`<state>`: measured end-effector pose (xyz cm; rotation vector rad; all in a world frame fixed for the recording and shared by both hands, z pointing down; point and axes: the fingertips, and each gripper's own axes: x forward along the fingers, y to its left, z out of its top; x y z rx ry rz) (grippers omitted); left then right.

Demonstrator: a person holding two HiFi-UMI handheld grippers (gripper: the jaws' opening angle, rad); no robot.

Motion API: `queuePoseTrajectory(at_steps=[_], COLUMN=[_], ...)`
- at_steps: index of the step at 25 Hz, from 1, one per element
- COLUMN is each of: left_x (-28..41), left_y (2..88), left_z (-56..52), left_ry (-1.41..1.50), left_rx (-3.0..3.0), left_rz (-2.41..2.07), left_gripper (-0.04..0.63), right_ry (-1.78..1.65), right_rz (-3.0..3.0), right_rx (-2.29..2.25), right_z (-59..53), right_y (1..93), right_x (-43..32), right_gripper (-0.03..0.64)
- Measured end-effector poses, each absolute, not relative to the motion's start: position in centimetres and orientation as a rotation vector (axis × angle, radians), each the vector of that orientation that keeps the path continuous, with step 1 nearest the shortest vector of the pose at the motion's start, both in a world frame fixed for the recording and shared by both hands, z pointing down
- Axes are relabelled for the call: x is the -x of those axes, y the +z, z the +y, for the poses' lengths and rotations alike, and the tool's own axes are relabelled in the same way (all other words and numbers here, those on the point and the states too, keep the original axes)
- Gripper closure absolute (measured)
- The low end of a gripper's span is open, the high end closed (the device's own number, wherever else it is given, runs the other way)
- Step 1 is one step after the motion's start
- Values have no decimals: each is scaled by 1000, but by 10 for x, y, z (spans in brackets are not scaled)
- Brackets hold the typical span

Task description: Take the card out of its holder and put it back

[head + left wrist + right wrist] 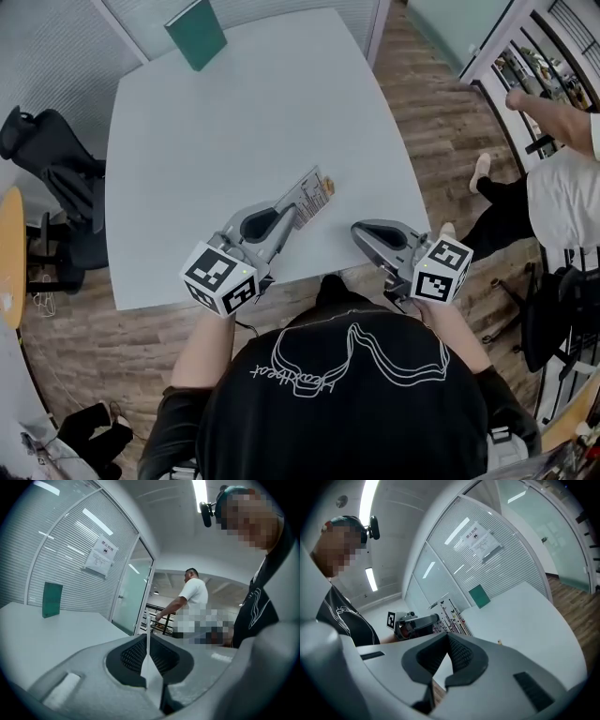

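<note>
My left gripper (289, 219) is shut on a white printed card (310, 196) and holds it above the near edge of the white table (234, 122). In the left gripper view the card (147, 641) stands edge-on between the pads. The green card holder (197, 33) stands upright at the table's far side, well away from both grippers; the gripper views show the holder (51, 599) (479, 596) too. My right gripper (360, 231) hovers just right of the card, shut with nothing in it. In the right gripper view, the card (451, 616) and the left gripper (415, 623) appear beyond its closed jaws.
A person in a white shirt (562, 178) stands off the table's right side. Black office chairs (56, 187) sit at the left. A glass partition with blinds (70, 559) runs behind the table. The wood floor (441, 131) shows on the right.
</note>
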<state>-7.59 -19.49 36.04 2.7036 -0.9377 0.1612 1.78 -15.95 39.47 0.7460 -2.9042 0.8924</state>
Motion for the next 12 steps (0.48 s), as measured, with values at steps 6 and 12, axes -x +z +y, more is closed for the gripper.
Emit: queuePoseTrajectory(at_steps=[6,12], left_x=[77,74], left_y=[374,386], left_z=[-219,-240], left_ry=[190,196], left_rx=[-2720,-2723], left_rz=[-923,-913], left_gripper=[571,571], right_ry=[918,945], right_rz=[-2873,-2845], right_rx=[-739,-725], right_z=[-178,-191], right_y=[404,415], right_x=[-18,-22], right_gripper=[607,607])
